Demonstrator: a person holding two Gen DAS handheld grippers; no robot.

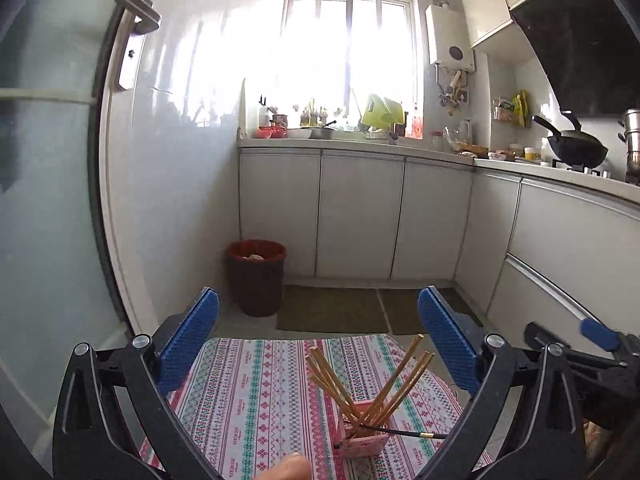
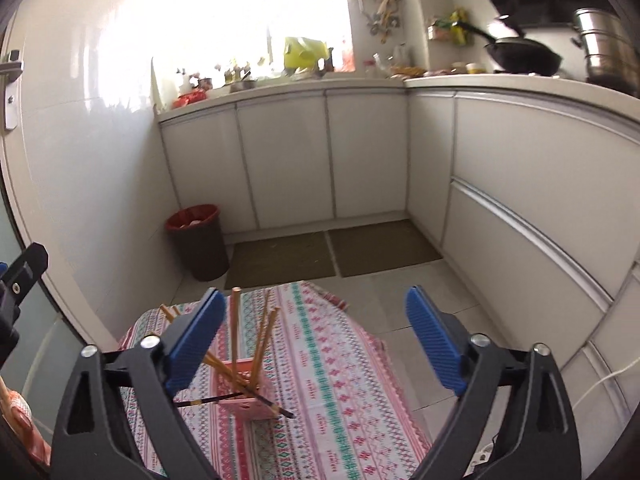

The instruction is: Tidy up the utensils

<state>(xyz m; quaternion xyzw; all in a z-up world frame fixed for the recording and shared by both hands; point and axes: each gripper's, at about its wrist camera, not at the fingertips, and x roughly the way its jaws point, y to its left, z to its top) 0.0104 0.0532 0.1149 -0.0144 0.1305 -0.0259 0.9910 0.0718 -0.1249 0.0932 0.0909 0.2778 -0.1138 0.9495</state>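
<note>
A pink holder [image 1: 362,436] [image 2: 256,404] stands on a small table under a patterned cloth [image 1: 248,400] [image 2: 340,380]. Several wooden chopsticks [image 1: 340,380] [image 2: 262,336] stand fanned out in it. A black chopstick [image 1: 412,435] [image 2: 208,400] lies across its rim and sticks out sideways. My left gripper [image 1: 319,320] hangs open above and before the holder with nothing between its jaws. My right gripper [image 2: 316,312] is open too and holds nothing; the holder shows just inside its left finger. One blue pad [image 1: 600,335] of the right gripper shows at the right edge of the left wrist view.
A dark bin with a red liner [image 1: 256,276] [image 2: 198,240] stands on the floor beyond the table, beside two floor mats [image 1: 332,308]. White cabinets [image 1: 360,216] line the back and right. A black wok [image 1: 576,148] sits on the counter. A person's fingertip [image 1: 288,470] shows at the bottom edge.
</note>
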